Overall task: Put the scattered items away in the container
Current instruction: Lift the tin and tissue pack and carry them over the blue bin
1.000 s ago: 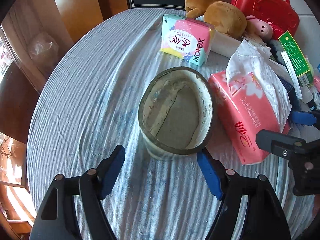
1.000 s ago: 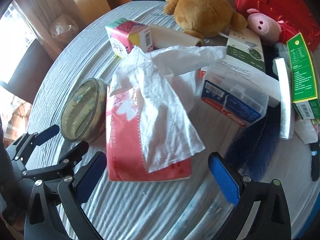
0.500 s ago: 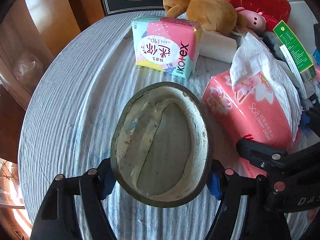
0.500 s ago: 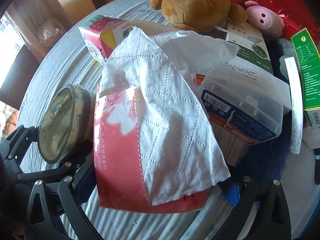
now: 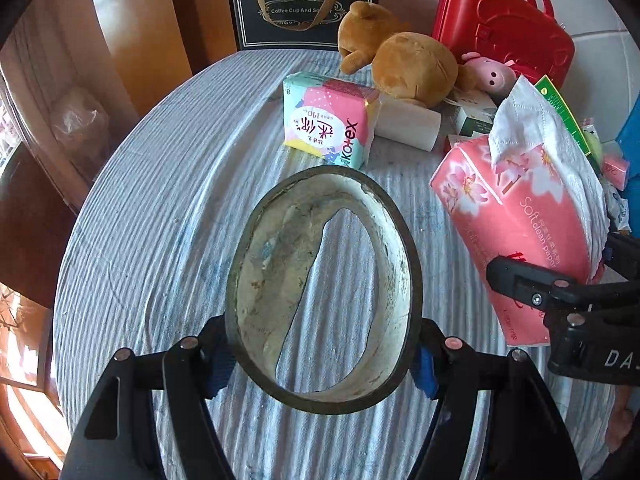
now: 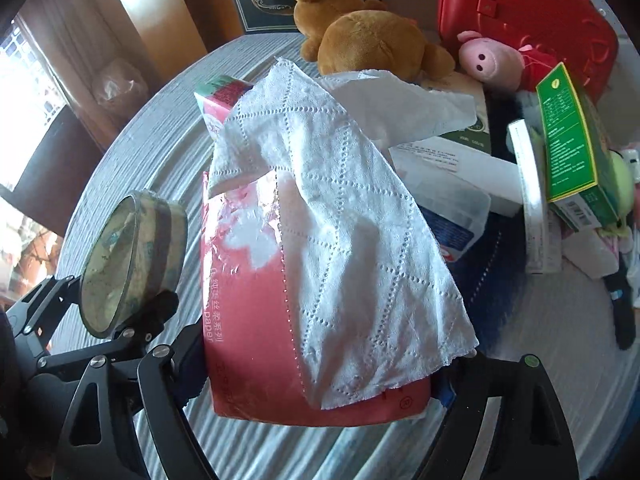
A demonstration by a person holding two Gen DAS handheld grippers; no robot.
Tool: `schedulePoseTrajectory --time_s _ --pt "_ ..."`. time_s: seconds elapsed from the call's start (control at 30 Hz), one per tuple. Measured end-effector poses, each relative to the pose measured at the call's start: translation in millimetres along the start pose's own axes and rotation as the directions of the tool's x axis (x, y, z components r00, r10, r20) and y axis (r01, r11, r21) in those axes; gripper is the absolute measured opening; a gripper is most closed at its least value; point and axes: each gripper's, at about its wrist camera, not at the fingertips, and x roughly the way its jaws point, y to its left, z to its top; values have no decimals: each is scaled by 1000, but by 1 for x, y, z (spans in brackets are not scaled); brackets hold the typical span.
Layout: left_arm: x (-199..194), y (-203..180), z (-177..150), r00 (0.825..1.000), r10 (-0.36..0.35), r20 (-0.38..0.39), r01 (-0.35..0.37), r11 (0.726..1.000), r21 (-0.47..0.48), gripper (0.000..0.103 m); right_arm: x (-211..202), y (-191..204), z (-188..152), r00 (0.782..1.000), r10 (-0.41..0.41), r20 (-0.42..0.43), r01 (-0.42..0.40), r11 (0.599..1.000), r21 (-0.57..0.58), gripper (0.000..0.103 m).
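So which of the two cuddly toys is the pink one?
The little pig, lying beside the red case. The other toy is the much bigger brown teddy bear, lying next to it toward the black gift bag.

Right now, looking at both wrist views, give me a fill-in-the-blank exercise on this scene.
1. The left gripper is shut on a roll of ___.
2. A ___ sheet sticks out of the pink tissue pack.
3. The pink pig toy lies in front of a ___ case.
Missing: tape; white; red.
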Motion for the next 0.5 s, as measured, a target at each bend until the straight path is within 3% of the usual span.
schedulePoseTrajectory --time_s 0.2,0.5 --pt "-62 -30 -8 996 31 81 -28 999 -27 69 -74 -26 -26 992 2 122 1 1000 -18 85" --pt "-169 -74 -22 971 76 227 -65 996 -55 69 -191 -78 -81 958 -20 286 37 998 -55 85"
